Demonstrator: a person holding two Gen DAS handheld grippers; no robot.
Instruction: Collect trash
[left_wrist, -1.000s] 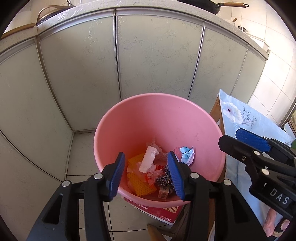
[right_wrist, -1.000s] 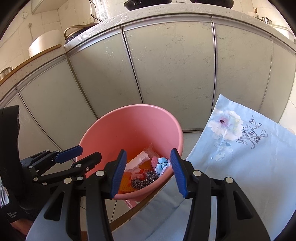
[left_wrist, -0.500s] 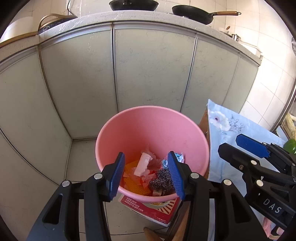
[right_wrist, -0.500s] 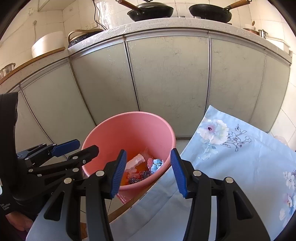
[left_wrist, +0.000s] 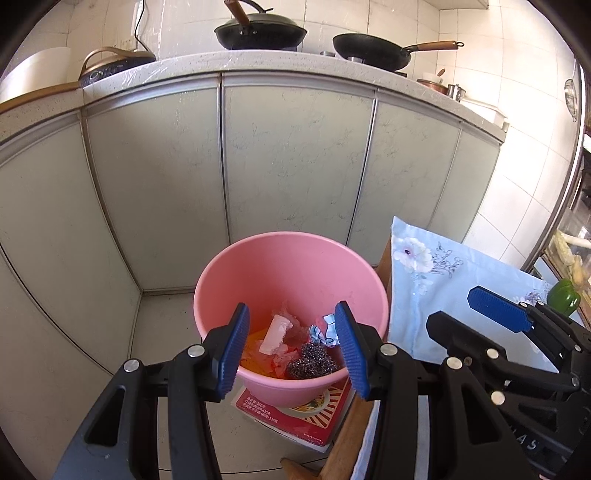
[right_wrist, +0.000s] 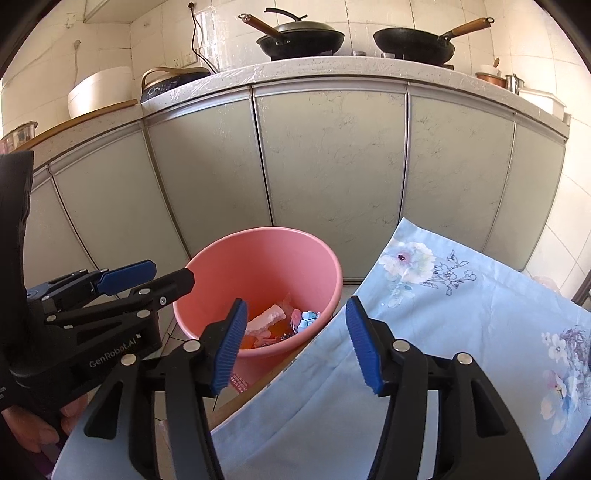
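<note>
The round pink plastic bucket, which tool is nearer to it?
Left. The left tool hangs over the round pink plastic bucket; the right tool sits beside it, above the flowered blue cloth.

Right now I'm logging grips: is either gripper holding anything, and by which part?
Nothing is held. The left gripper and right gripper both stand open and empty; the trash lies in the pink bucket.

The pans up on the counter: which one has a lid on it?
The left pan wears a domed lid with a handle on top. The right pan sits open, its wooden handle pointing up to the right.
</note>
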